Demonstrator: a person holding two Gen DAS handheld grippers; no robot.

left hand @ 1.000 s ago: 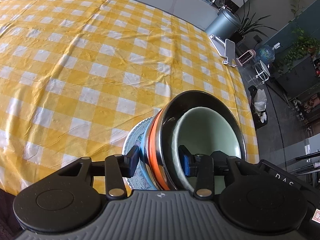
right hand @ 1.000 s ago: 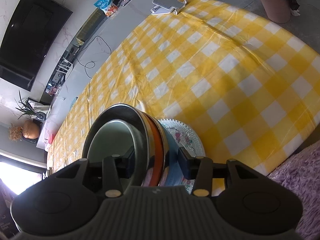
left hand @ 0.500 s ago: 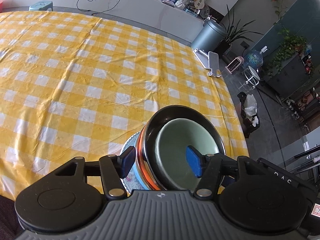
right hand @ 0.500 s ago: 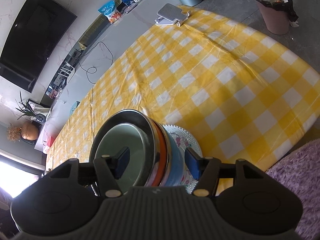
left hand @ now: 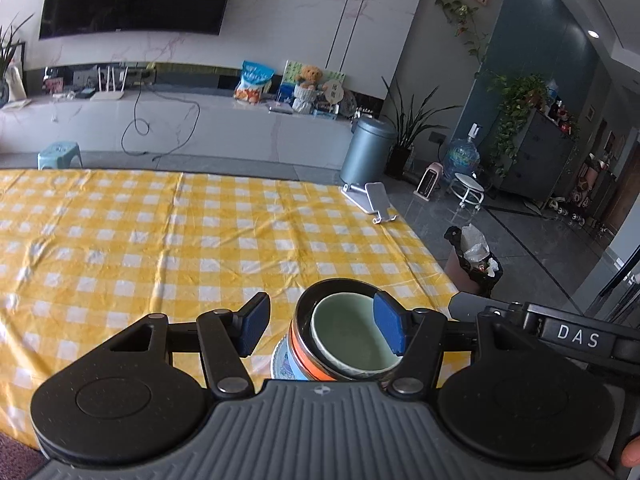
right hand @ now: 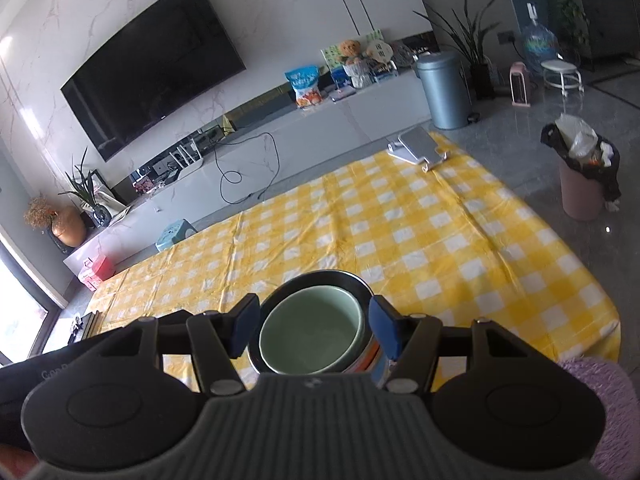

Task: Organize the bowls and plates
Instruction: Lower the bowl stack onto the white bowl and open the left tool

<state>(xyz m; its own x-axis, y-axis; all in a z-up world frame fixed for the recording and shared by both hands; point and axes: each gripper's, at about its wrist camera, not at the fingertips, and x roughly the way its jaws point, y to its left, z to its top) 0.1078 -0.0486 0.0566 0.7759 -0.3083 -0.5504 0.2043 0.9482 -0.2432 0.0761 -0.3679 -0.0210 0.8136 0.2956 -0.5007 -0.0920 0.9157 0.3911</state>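
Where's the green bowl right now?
The green bowl sits nested in the metal bowl atop the stack on the patterned plate, near the yellow checked tablecloth's front edge, low and central in both wrist views.

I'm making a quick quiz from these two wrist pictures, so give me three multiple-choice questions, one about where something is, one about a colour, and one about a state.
1. Where is the green bowl?
A. inside the steel bowl
B. alone on the checked tablecloth
C. on the phone stand

2. What colour is the band below the steel bowl's rim?
A. purple
B. orange
C. white

3. How is the left gripper?
A. shut on the bowl
B. open
C. out of view

A: the steel rim rings it.
B: orange shows beneath the rim.
B: its pads stand apart, gripping nothing.
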